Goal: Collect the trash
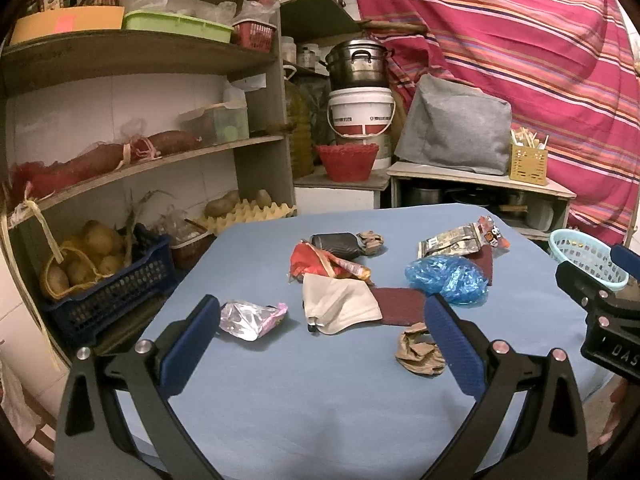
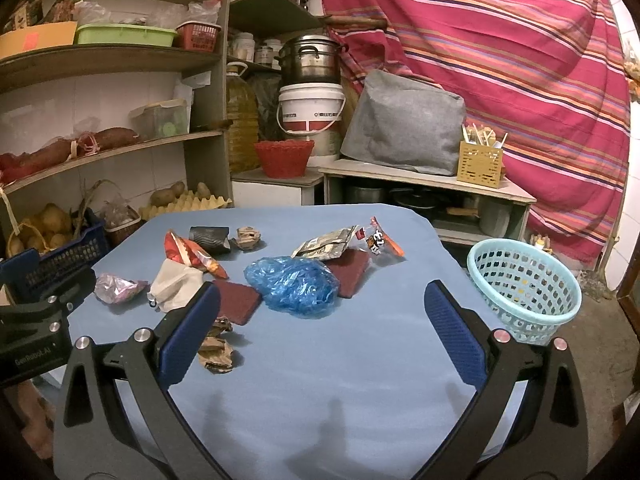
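Observation:
Trash lies on the blue table (image 1: 320, 400): a silver-pink foil wrapper (image 1: 250, 317), a white cloth pouch (image 1: 340, 306), a red-orange snack bag (image 1: 324, 266), a crumpled blue plastic bag (image 1: 450, 278), a brown paper ball (image 1: 420, 354) and a silver printed packet (image 1: 452, 245). My left gripper (image 1: 322, 322) is open and empty above the near table, short of the pouch. My right gripper (image 2: 322, 322) is open and empty just short of the blue bag (image 2: 294, 285), with the paper ball (image 2: 216, 350) by its left finger. A light blue basket (image 2: 524, 290) stands at the table's right edge.
Two maroon pads (image 2: 236, 300) and a dark wrapper (image 2: 210, 239) also lie on the table. Shelves with potatoes in a dark blue crate (image 1: 108, 280) stand left. A low cabinet with a grey cover (image 1: 456, 128), buckets and a striped curtain stand behind.

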